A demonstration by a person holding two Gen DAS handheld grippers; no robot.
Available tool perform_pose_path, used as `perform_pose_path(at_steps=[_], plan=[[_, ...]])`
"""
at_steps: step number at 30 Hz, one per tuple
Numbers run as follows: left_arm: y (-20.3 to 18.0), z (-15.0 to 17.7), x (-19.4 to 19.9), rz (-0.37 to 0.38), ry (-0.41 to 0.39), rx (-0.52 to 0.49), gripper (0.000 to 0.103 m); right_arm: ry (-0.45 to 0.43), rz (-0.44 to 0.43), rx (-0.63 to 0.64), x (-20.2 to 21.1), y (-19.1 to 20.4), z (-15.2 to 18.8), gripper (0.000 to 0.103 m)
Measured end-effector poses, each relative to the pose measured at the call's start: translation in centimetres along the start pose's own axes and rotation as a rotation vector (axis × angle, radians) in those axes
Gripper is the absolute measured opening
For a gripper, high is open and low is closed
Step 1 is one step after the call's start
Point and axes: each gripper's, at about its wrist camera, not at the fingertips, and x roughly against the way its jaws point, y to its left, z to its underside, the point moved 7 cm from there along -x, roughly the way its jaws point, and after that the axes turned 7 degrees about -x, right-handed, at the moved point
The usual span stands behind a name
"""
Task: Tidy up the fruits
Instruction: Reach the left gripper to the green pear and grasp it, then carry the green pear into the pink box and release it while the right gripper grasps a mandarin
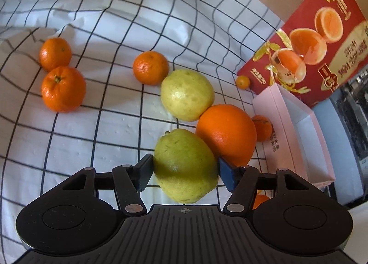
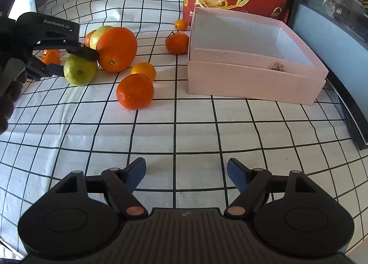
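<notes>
Nothing is sorted yet, by the look of it: the pink cardboard box (image 2: 253, 84), matte and square-walled, holds no fruit, only a small crumpled scrap. All the fruit lies on the wrinkled grid-printed cloth (image 2: 184, 130). The big dimpled orange (image 1: 226, 134) touches two waxy green-yellow pears; the nearer pear (image 1: 185, 165) sits between the left gripper (image 1: 185, 172), whose pads stand against its sides, grip uncertain. The glossy tangerines (image 2: 135, 91) are scattered around. The right gripper (image 2: 186, 173) hangs apart and empty.

Both wrist cameras look steeply down, sharing the green fruit (image 1: 185, 167).
</notes>
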Motion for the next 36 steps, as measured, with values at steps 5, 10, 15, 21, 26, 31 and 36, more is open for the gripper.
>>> perform_pose_path(at_steps=[5, 10, 15, 21, 26, 31, 36], plan=[[-0.9, 1.4, 1.3, -0.019, -0.017, -0.112, 0.066, -0.016, -0.004, 0.005, 0.0, 0.2, -0.2, 0.079], [-0.8, 3.8, 3.2, 0.018, -0.004, -0.131, 0.066, -0.031, -0.009, 0.016, -0.3, 0.5, -0.7, 0.079], [-0.6, 6.7, 5.5, 0.038, 0.005, -0.114, 0.066, -0.030, -0.025, 0.033, -1.0, 1.3, -1.1, 0.079], [-0.5, 9.1, 7.5, 0.035, 0.004, -0.100, 0.066, -0.053, -0.041, 0.084, -1.7, 2.8, -2.4, 0.079], [-0.7, 10.7, 8.4, 0.034, 0.009, -0.105, 0.066, -0.077, -0.065, 0.117, -2.6, 4.4, -4.0, 0.079], [-1.2, 11.6, 8.9, 0.040, 0.018, -0.118, 0.066, -0.104, -0.108, 0.129, -3.8, 6.1, -5.2, 0.078], [-2.4, 12.2, 8.8, 0.059, 0.034, -0.153, 0.066, -0.111, -0.106, 0.189, -4.8, 7.2, -5.8, 0.062]])
